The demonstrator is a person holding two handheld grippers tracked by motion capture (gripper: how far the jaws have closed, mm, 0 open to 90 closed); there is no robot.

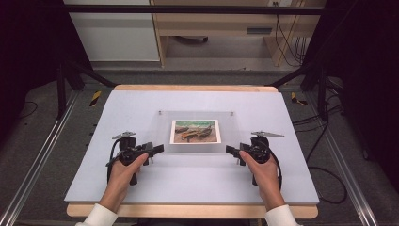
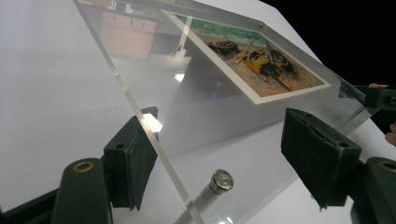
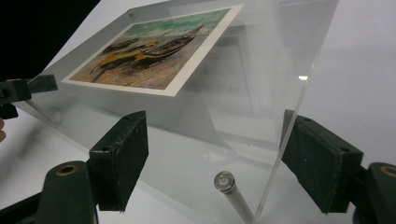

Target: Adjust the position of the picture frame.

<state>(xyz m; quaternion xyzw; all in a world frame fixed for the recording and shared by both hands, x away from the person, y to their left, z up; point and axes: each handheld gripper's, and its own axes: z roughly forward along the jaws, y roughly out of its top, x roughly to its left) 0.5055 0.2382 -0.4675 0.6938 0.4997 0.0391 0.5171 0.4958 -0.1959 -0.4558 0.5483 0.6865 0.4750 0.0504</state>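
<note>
both grippers, left gripper [image 1: 157,149] at 9 o'clock and right gripper [image 1: 230,150] at 3, have jaws spread wide around the clear acrylic photo frame [image 1: 196,143] edges, not clamping.

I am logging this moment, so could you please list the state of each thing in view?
Acrylic frame: lying on the table, its near corners between the jaws of both grippers.
Boat picture: sandwiched in the frame, face up.
Left gripper: open, jaws astride the frame's corner.
Right gripper: open, jaws astride the other corner.
Table: covered in white.
</note>
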